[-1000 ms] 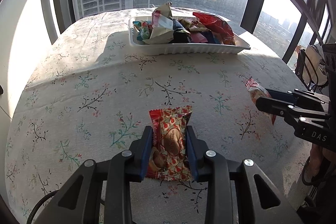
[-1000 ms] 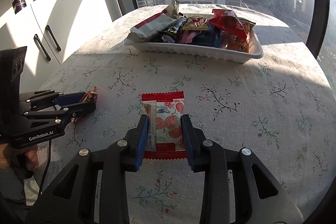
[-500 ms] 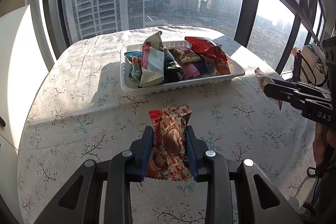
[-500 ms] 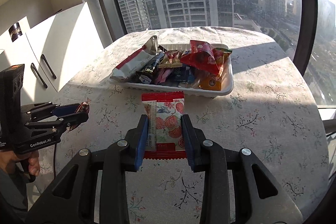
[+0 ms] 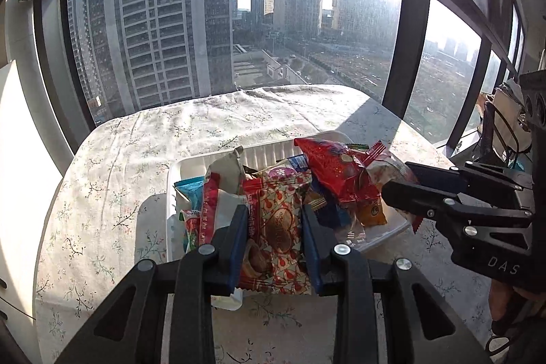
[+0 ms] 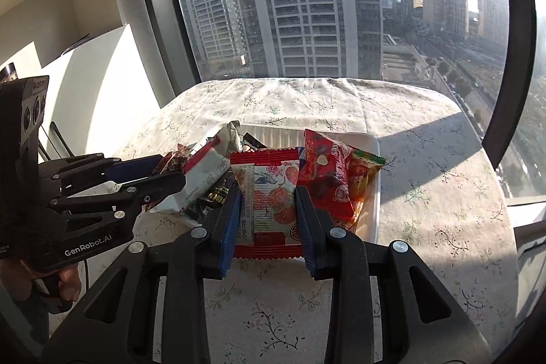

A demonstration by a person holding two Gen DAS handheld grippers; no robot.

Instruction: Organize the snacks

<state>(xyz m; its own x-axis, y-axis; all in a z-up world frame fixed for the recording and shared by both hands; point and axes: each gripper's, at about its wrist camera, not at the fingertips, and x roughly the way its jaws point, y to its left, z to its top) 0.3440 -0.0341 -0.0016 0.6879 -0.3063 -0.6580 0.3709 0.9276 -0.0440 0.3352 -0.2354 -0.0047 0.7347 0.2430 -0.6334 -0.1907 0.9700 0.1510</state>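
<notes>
Left wrist view: left tongs (image 5: pixel 273 239) pinch a cookie pack (image 5: pixel 274 227) — now lifted off the bench (image 5: pixel 112 193) and over the tray (image 5: pixel 191 164), which has drawn close. Right tongs (image 6: pixel 264 220) pinch a red-edged pack (image 6: pixel 266 197), likewise risen to the tray (image 6: pixel 373 190) — both look ready to drop.

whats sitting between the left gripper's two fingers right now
A red-and-cream heart-print snack packet, clamped between the left gripper fingers and held over the white tray, seen in the left wrist view.
</notes>
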